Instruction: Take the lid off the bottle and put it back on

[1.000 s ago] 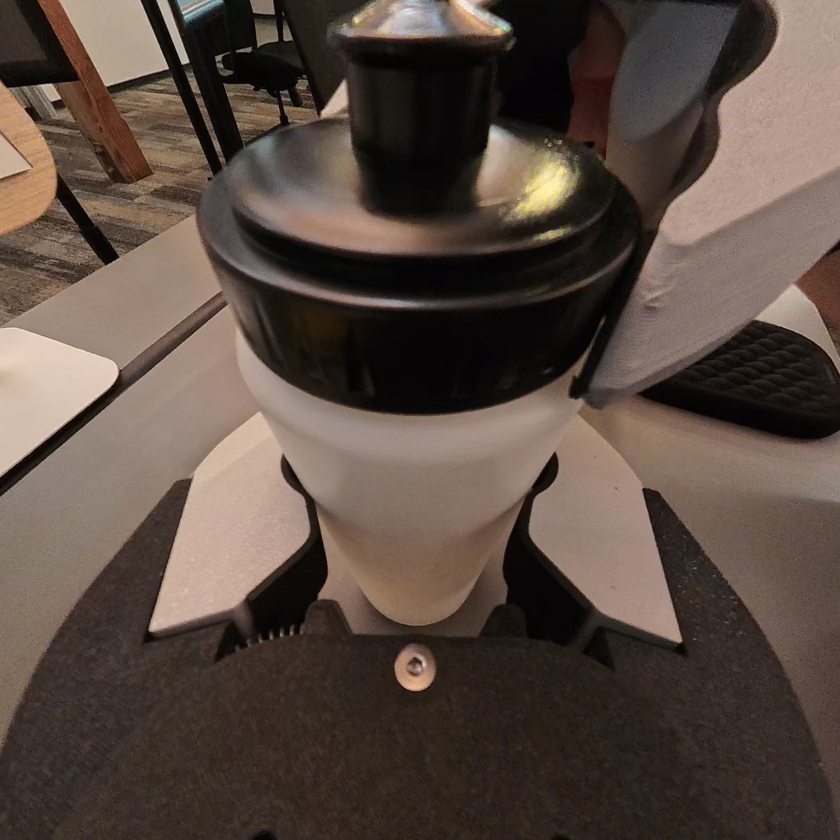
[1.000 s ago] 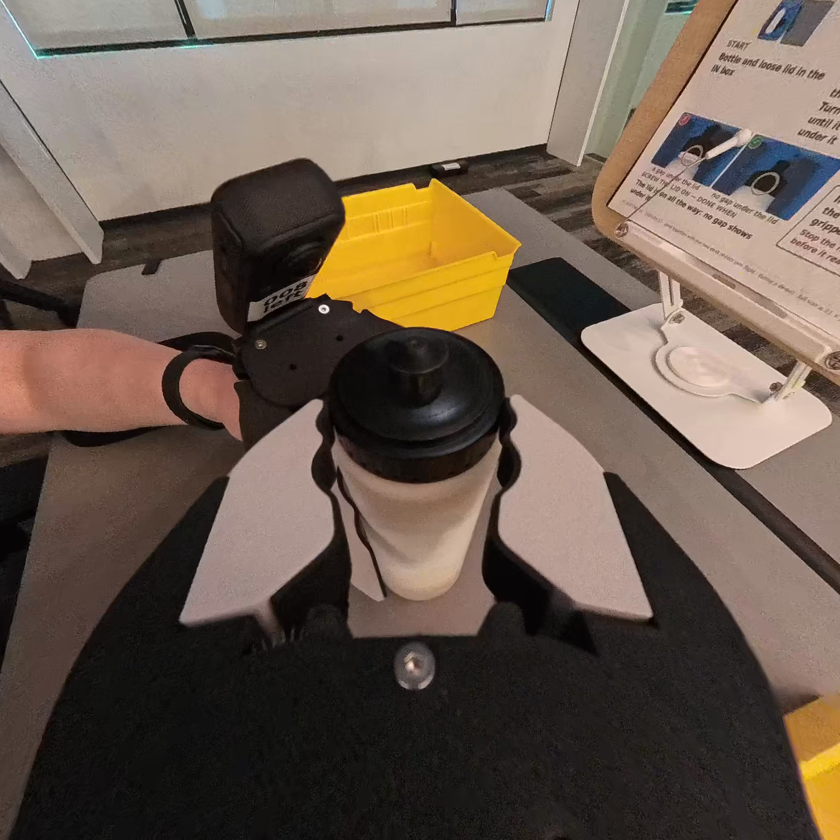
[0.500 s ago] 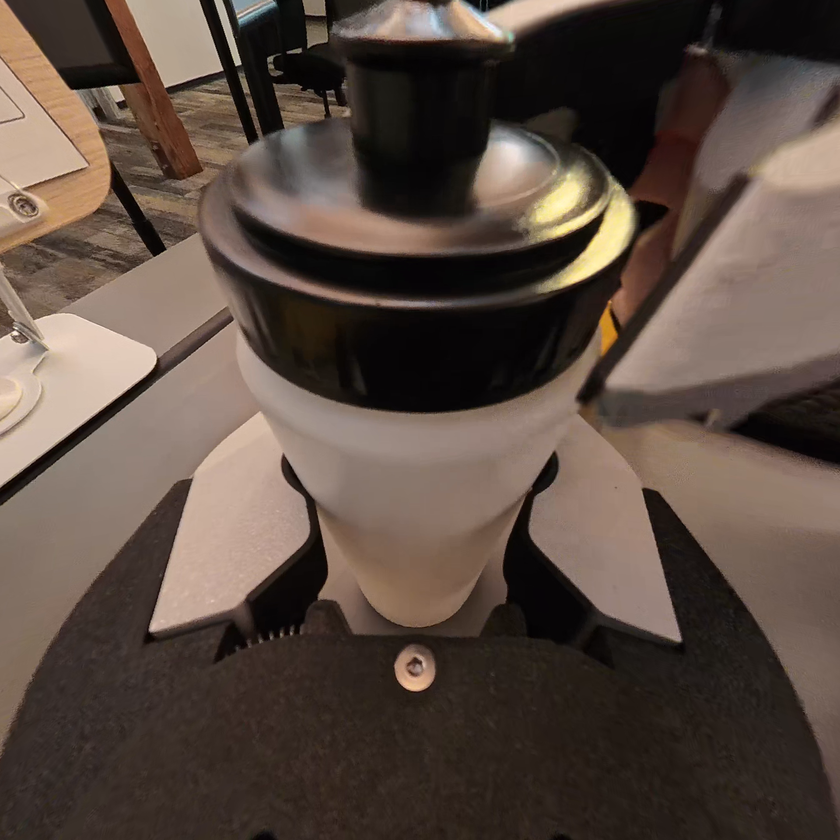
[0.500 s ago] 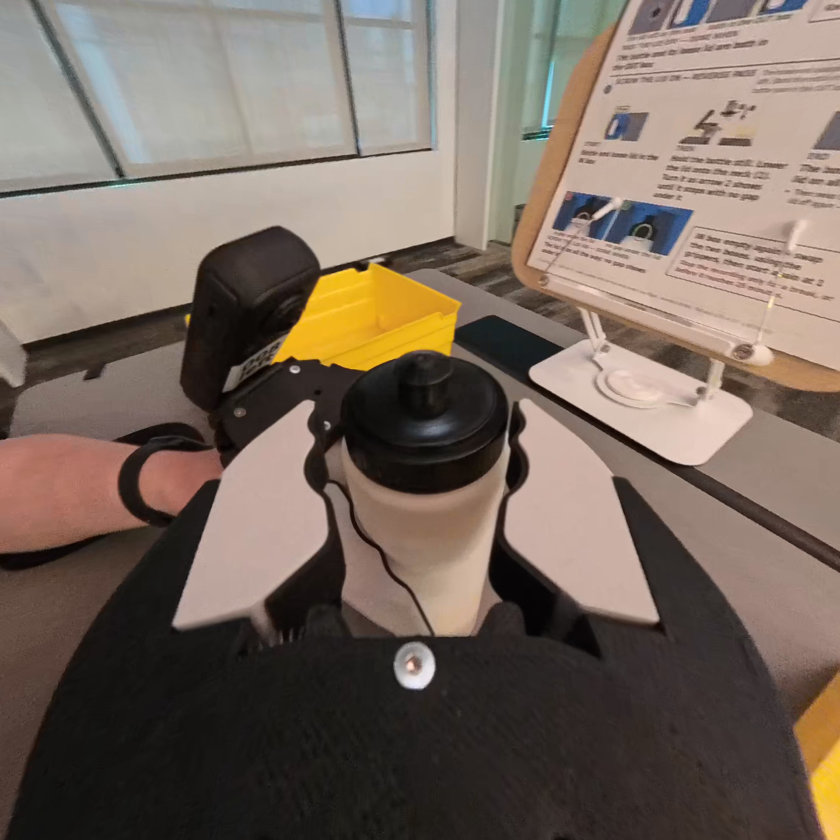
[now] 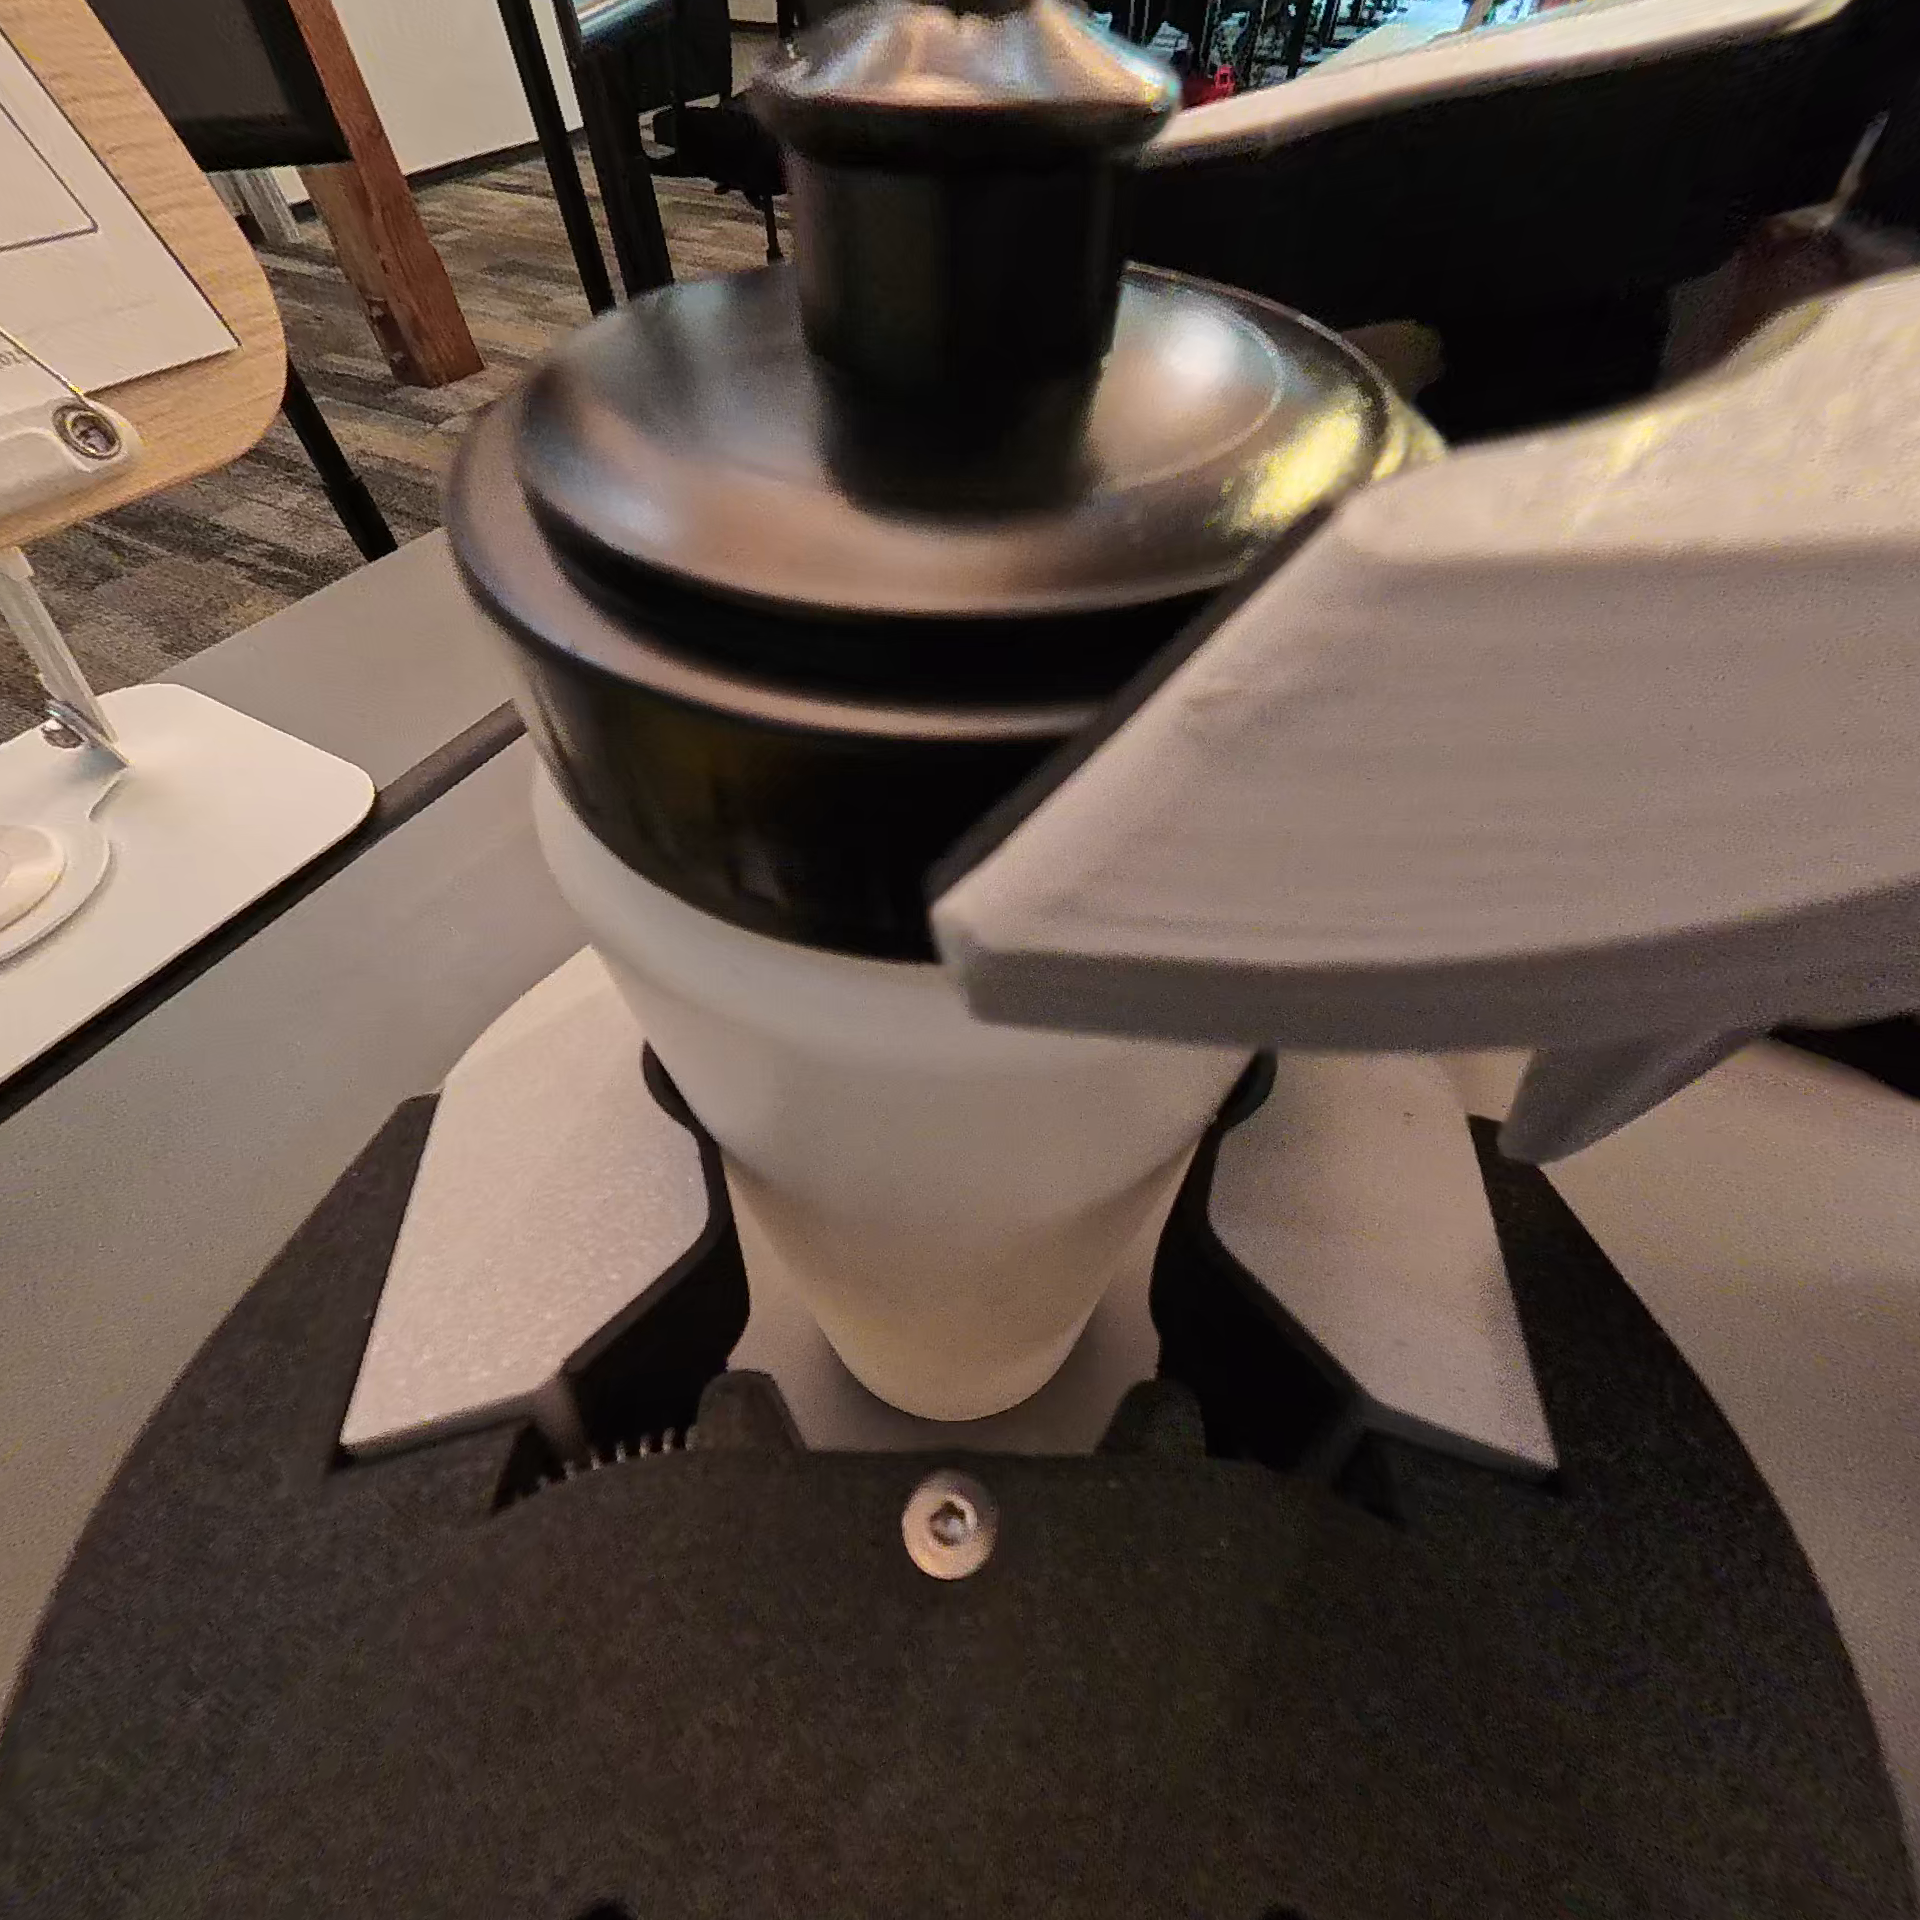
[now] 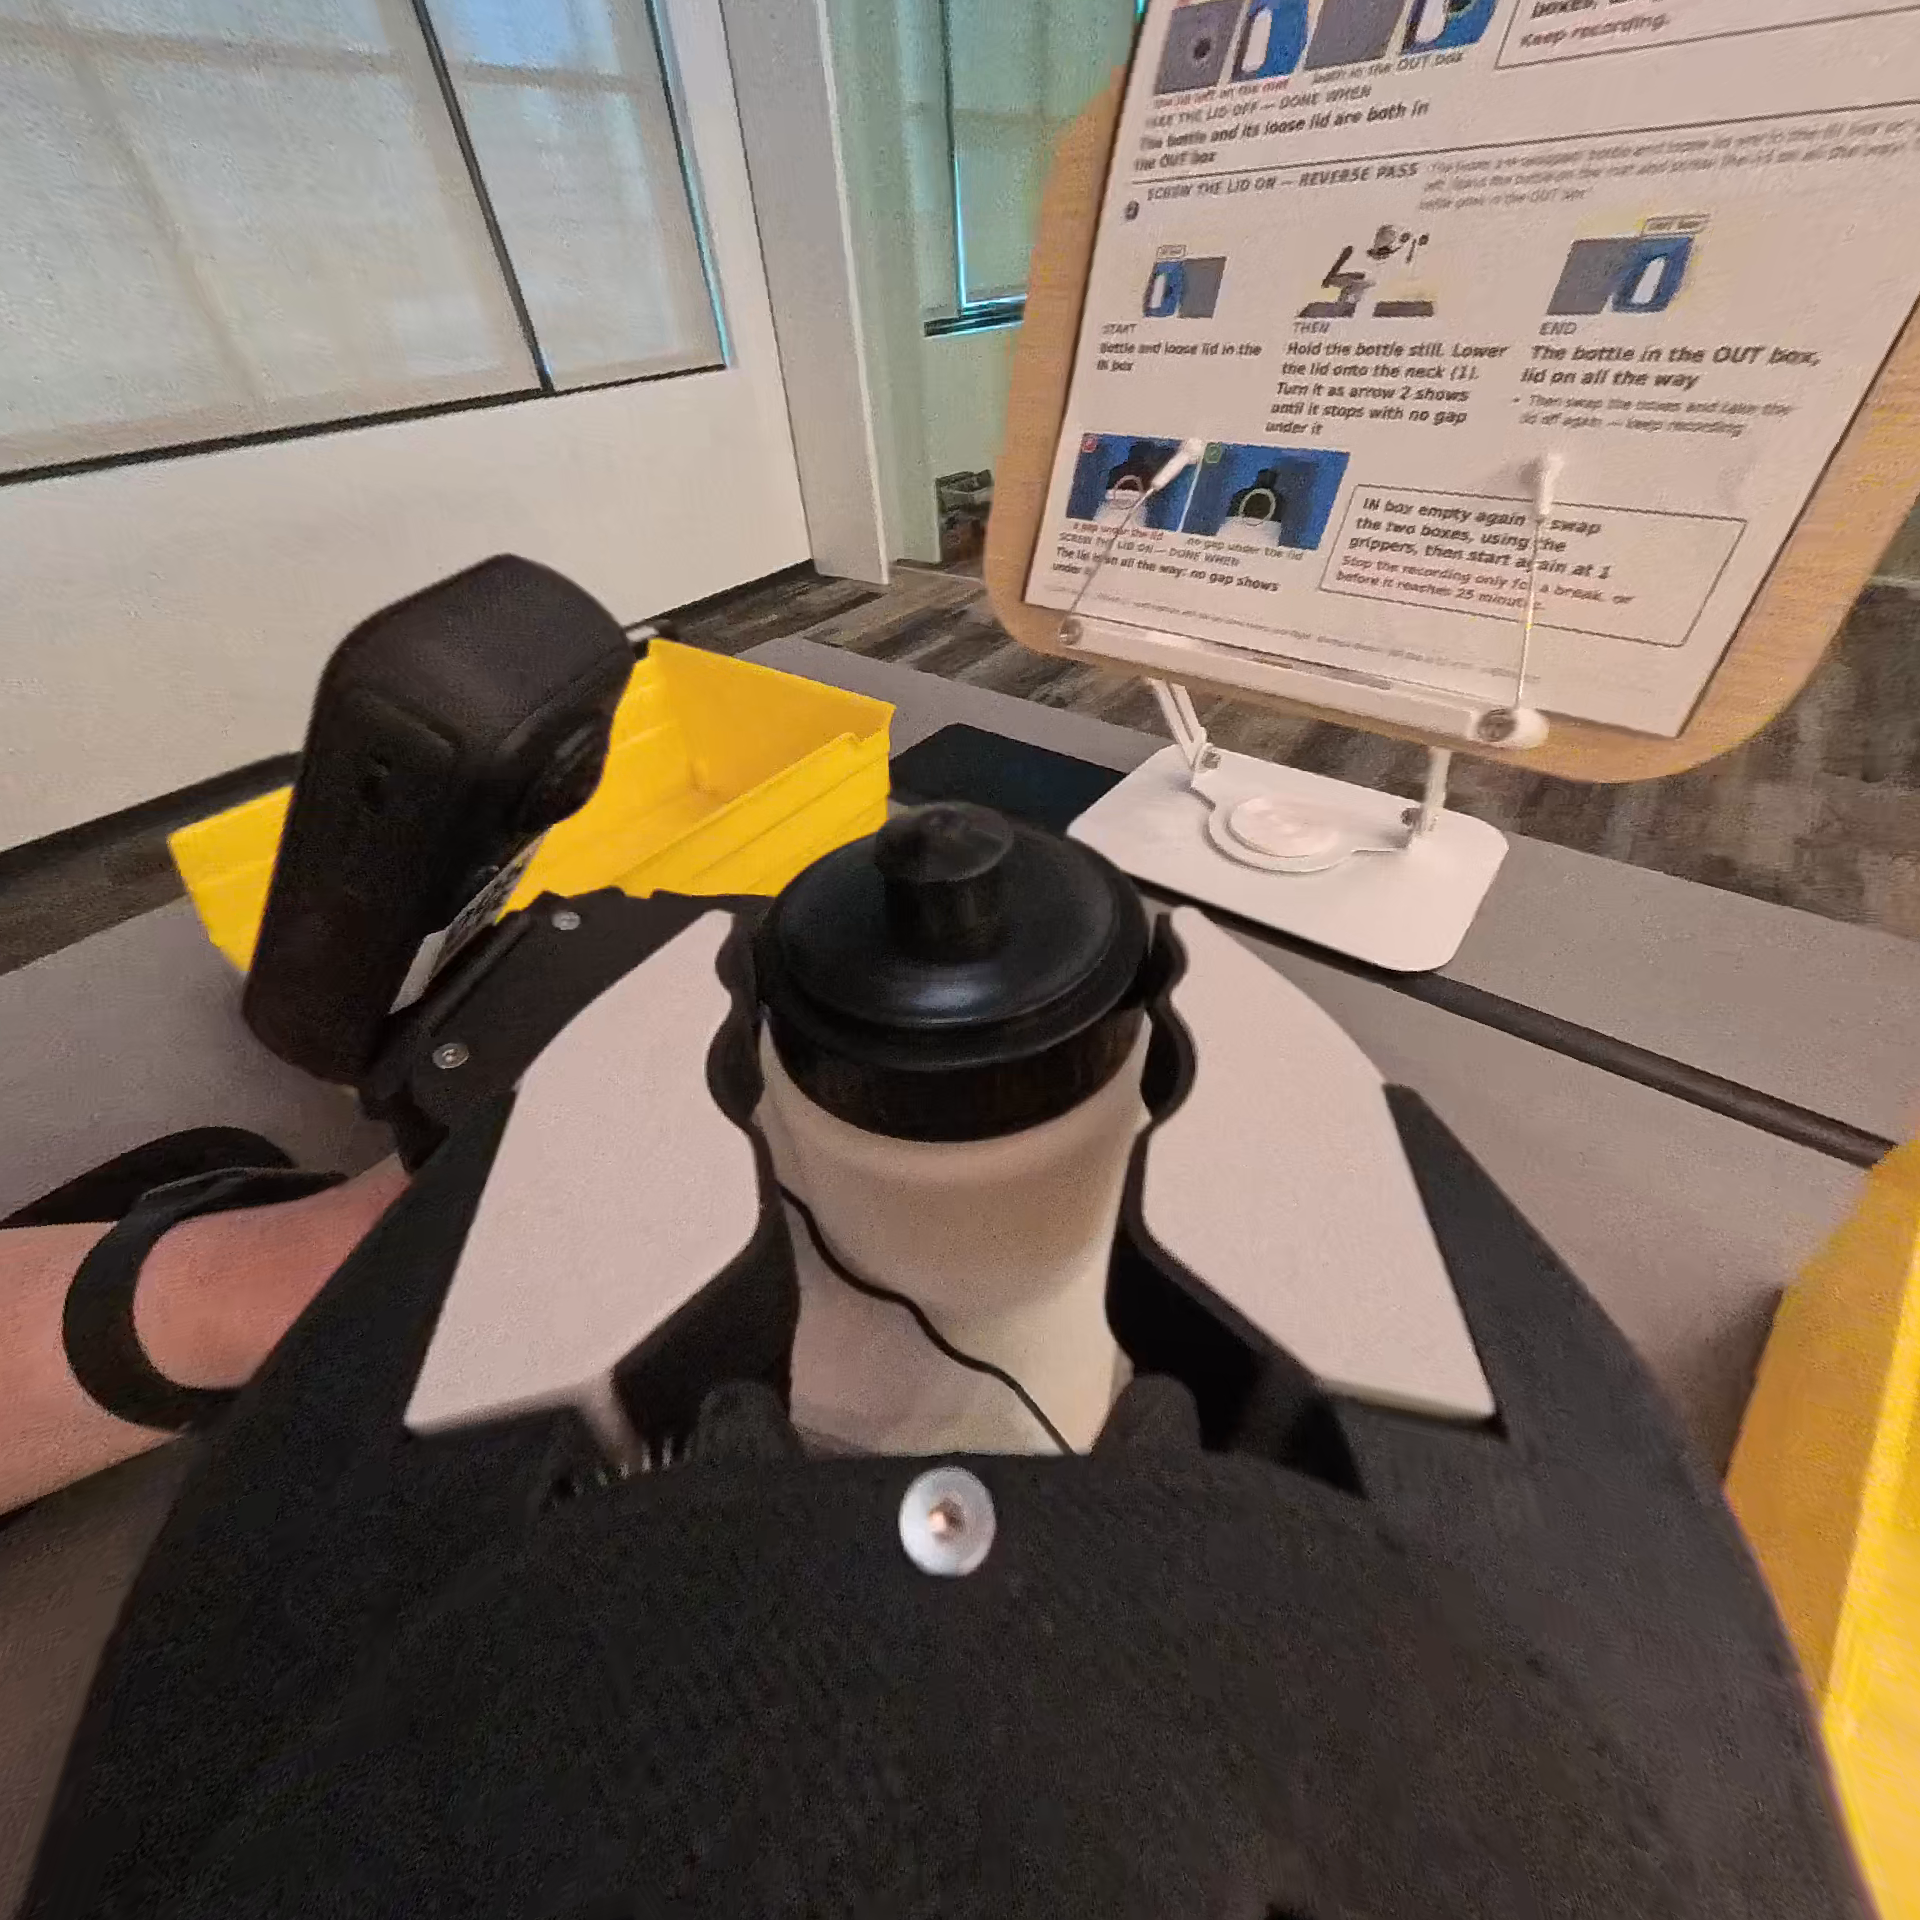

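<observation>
**Black lid gripped, white bottle braced**

Black-bodied right gripper (image 6: 951, 1049) has its pale fingers (image 6: 1288, 1184) closed on the lid (image 6: 945, 966); the left gripper (image 5: 961, 1226) clamps the white bottle (image 5: 935, 1143) lower down, near the grey table's (image 6: 1621, 1049) far edge. Judged risk: the tilted lid cross-threads, or the slick bottle spins in the left jaws.

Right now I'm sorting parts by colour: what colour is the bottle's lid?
Black, glossy lid on a white bottle; clearest in the right wrist view.
</observation>
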Action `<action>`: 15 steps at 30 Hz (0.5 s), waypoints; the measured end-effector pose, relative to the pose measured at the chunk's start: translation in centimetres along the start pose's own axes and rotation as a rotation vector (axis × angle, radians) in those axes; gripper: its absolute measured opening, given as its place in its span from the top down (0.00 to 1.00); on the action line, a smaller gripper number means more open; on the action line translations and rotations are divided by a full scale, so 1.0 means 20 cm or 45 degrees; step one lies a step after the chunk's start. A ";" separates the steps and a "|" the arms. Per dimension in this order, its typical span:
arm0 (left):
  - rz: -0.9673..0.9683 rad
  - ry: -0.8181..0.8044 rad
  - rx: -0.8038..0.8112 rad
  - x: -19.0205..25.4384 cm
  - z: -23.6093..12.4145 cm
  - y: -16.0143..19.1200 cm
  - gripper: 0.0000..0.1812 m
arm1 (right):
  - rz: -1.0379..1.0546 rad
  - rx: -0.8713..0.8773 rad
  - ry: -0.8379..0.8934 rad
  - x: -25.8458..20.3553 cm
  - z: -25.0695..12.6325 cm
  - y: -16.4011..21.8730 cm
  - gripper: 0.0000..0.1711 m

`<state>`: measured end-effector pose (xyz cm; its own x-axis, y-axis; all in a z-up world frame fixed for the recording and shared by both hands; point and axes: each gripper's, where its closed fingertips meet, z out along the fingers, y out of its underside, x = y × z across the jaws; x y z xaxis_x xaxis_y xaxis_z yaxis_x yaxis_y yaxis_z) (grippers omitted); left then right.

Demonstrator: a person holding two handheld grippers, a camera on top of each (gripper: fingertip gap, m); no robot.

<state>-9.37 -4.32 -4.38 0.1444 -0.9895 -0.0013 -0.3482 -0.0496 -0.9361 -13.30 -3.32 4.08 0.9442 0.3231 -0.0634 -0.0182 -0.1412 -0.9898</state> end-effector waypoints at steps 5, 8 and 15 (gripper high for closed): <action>0.017 0.057 -0.001 0.02 0.00 0.00 0.45 | -0.171 -0.091 -0.249 -0.03 -0.01 0.02 0.53; 0.048 0.102 0.000 0.04 0.00 0.00 0.45 | -0.244 -0.125 -0.417 -0.03 -0.03 0.02 0.56; 0.000 0.017 0.003 0.02 0.01 0.00 0.45 | -0.173 -0.115 -0.277 -0.01 -0.02 0.02 0.57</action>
<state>-9.10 -4.64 -4.40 0.1321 -0.9912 0.0037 -0.3459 -0.0496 -0.9370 -13.38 -3.71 3.80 0.8430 0.5369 0.0338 0.1426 -0.1624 -0.9764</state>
